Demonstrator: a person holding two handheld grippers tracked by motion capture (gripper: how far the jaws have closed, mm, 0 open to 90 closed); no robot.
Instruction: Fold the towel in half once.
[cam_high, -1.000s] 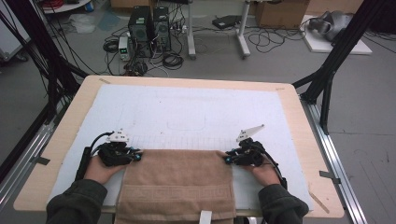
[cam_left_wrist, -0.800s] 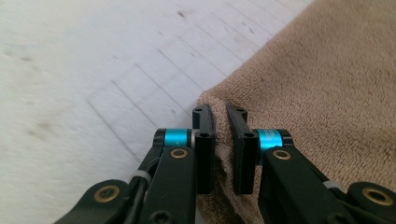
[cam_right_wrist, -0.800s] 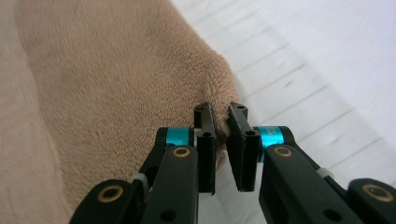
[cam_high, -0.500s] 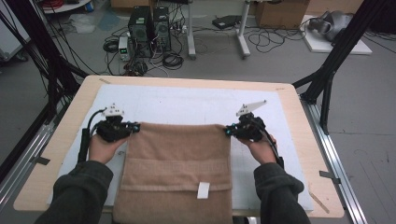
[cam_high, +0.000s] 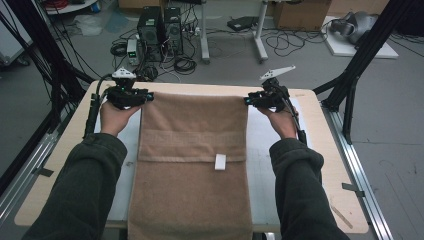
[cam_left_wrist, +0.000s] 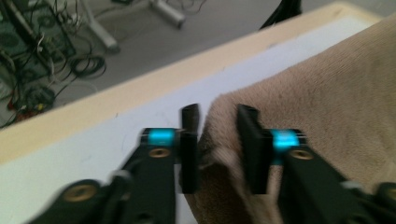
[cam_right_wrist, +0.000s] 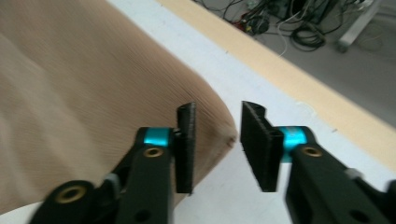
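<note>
While stretched forward from the near side, holds the left gripper (cam_high: 144, 96) and the right gripper (cam_high: 251, 100) at the two far corners of a brown towel (cam_high: 195, 190). Both forearms in dark sleeves, one on either side of the cloth.

Towel spread lengthwise down the middle of the table (cam_high: 327, 150), on top of a white mat (cam_high: 260, 135). Far edge straight and close to the table's far rim. Near end draped over the near edge and cut off by the bottom of the high view. Roughly halfway down, a crosswise seam or fold line, with a small white label (cam_high: 220, 161) sitting on it, right of centre.

Left gripper: jaws apart, having just been opening. Far left corner of the towel bunched up between the two black pads in the left gripper view, with a sliver of mat visible beside one pad. Picture soft there, so possibly brushing the other pad; cannot tell for sure. No squeeze on the cloth either way.

Right gripper: jaws likewise apart and likewise just been opening. In the right gripper view, the rounded far right corner of the towel poking into the gap between the pads, clear daylight on the outer side, nothing pressed. Corner apparently resting on the mat, just short of the bare wooden strip along the table's far edge.

Beyond the table, grey floor with computer towers (cam_high: 160, 25) and tangled cables.
</note>
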